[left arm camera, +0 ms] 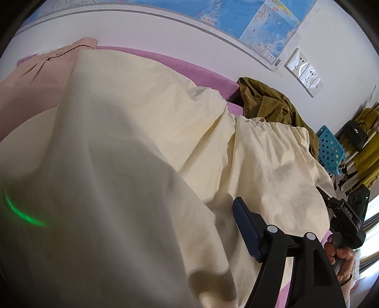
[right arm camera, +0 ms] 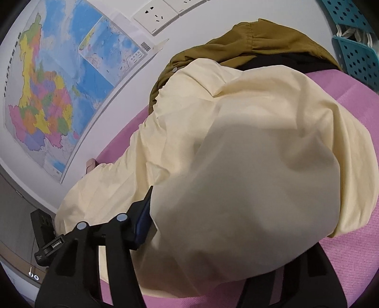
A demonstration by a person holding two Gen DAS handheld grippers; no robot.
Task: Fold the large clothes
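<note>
A large cream garment (left arm camera: 260,154) lies spread over the purple cover (left arm camera: 201,71), and a fold of it rises close to the lens. My left gripper (left arm camera: 189,201) reaches into this fold. Its right finger's blue pad (left arm camera: 246,227) shows bare, apart from the cloth; the left finger is hidden under the fabric. In the right wrist view the same cream garment (right arm camera: 248,154) bulges between the fingers of my right gripper (right arm camera: 196,194). The left blue pad (right arm camera: 143,222) touches the cloth's edge. The other finger is covered, so a grip cannot be judged.
An olive garment (left arm camera: 267,101) (right arm camera: 213,54) is heaped at the far end, and a pink garment (left arm camera: 42,71) lies at the back left. A blue perforated basket (left arm camera: 329,147) (right arm camera: 355,47) stands beside the bed. The wall carries a map (right arm camera: 47,94) and sockets (right arm camera: 156,14).
</note>
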